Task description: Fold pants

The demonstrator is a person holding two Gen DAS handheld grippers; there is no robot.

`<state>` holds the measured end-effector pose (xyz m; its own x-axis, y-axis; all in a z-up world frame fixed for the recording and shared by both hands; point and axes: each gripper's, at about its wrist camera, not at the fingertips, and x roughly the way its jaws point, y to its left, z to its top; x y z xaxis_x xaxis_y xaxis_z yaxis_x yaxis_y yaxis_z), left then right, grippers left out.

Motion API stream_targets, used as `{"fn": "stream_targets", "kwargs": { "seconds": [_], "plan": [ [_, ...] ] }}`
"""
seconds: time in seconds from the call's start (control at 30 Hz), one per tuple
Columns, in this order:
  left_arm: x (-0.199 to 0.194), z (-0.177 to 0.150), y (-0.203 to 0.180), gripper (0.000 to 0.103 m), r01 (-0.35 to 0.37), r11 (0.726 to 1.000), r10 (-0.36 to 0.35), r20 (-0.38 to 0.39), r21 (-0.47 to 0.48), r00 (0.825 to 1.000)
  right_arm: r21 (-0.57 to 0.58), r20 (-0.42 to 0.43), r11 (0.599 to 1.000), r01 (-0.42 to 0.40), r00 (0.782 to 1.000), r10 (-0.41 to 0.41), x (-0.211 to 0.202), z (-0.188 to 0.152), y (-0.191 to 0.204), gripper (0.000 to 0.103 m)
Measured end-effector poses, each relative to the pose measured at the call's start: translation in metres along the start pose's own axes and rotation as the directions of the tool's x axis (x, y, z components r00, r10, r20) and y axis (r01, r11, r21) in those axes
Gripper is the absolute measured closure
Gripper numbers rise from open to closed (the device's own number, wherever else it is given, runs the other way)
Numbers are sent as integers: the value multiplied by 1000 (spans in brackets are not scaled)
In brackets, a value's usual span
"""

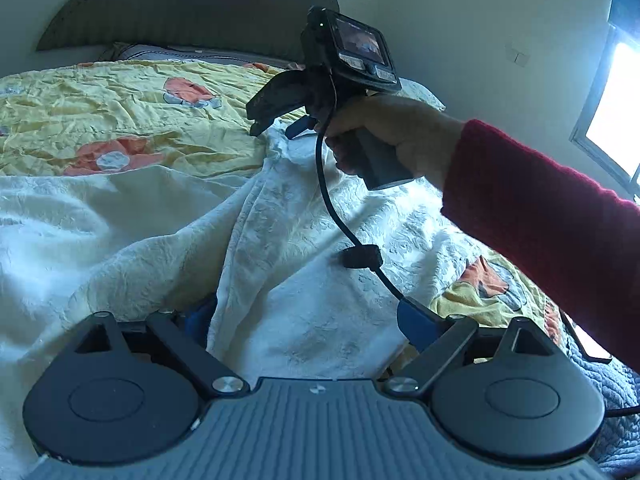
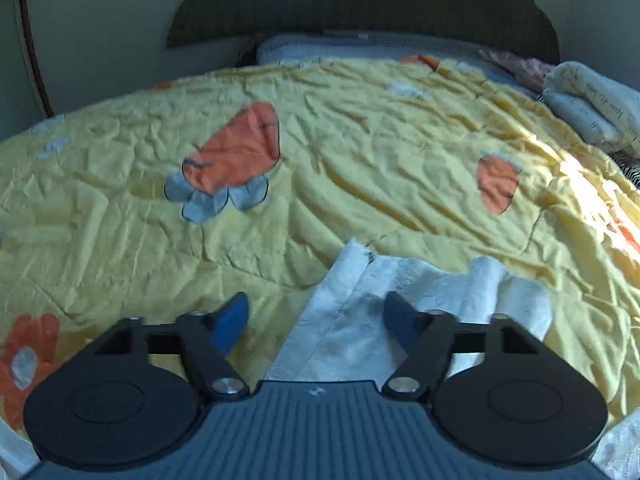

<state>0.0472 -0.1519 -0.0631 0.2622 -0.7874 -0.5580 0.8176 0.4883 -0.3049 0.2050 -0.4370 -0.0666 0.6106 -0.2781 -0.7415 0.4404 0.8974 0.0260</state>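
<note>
Both grippers wide open: left gripper (image 1: 308, 320) straddling a ridge of the white pants (image 1: 280, 240) spread on the yellow bedspread (image 1: 100, 92), right gripper (image 2: 316, 320) over their far edge; fabric looks light, limp, crinkled, best pinched at hem corners.

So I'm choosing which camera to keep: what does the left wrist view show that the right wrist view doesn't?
Only the left view shows the right hand holding its tongs at the white pants, and a window. Only the right shows the folded bedding. Both share the yellow bedspread and headboard.
</note>
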Motion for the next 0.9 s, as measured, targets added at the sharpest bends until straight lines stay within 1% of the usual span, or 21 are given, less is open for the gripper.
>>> {"fn": "stream_targets", "kwargs": {
  "seconds": [0.03,0.07,0.1,0.13,0.17,0.2,0.23,0.3,0.37,0.4,0.47,0.5,0.57,0.63,0.67,0.7,0.73,0.77,0.8,0.83,0.9],
  "plan": [
    [-1,0,2,9,8,1000,-8,2,-11,1000,11,16,1000,21,1000,-22,-1,-1,-4,65],
    [-1,0,4,9,16,1000,-16,5,-20,1000,48,28,999,15,999,-16,-5,-3,-12,78],
    [-1,0,5,9,20,999,-20,6,-27,1000,97,42,995,-20,999,16,-9,-7,-24,84],
    [-1,1,6,9,22,999,-22,7,-30,1000,133,55,990,-34,998,27,-15,-11,-33,90],
    [-2,1,6,9,22,999,-21,7,-30,1000,166,85,985,-41,996,27,-26,-17,-46,93],
    [-2,1,5,9,19,999,-19,6,-26,1000,189,107,981,-50,994,30,-35,-23,-56,95],
    [-1,1,5,9,16,1000,-16,5,-23,1000,231,138,969,-83,989,52,-50,-32,-71,96],
    [-1,2,5,9,11,1000,-11,4,-16,1000,335,201,929,-159,975,95,-81,-51,-103,96],
    [-2,1,4,9,7,1000,-7,3,-12,1000,406,238,892,-200,965,108,-106,-73,-132,96],
    [-2,1,4,9,6,1000,-6,3,-11,1000,430,245,880,-201,964,101,-116,-83,-144,96],
    [-2,1,3,9,2,1000,-2,2,-7,1000,476,230,858,-193,969,90,-125,-102,-168,96],
    [-2,0,3,9,0,1000,0,1,-5,1000,505,219,838,-208,970,108,-125,-110,-179,96],
    [-2,0,2,9,-9,1000,9,-1,3,1000,597,227,752,-280,958,176,-116,-127,-199,95],
    [-1,1,-2,9,-28,999,28,-6,21,1000,676,226,664,-320,947,227,-102,-139,-211,90],
    [0,1,-5,9,-42,999,42,-9,35,999,715,229,616,-330,943,240,-95,-143,-214,82],
    [1,1,-8,9,-59,997,59,-12,49,998,737,256,572,-359,932,256,-91,-148,-217,74],
    [1,1,-11,9,-77,995,78,-13,63,997,745,305,526,-410,911,279,-87,-151,-220,70],
    [1,2,-14,10,-100,992,101,-14,74,995,745,340,498,-444,895,289,-86,-151,-220,57],
    [1,4,-16,12,-113,991,115,-14,75,993,737,369,488,-468,883,289,-86,-149,-219,48],
    [1,6,-17,12,-123,990,124,-13,68,992,725,376,498,-476,879,292,-85,-145,-218,46],
    [-2,15,-17,12,-126,990,127,-7,55,992,713,349,535,-453,891,289,-81,-138,-214,47]
  ]
}}
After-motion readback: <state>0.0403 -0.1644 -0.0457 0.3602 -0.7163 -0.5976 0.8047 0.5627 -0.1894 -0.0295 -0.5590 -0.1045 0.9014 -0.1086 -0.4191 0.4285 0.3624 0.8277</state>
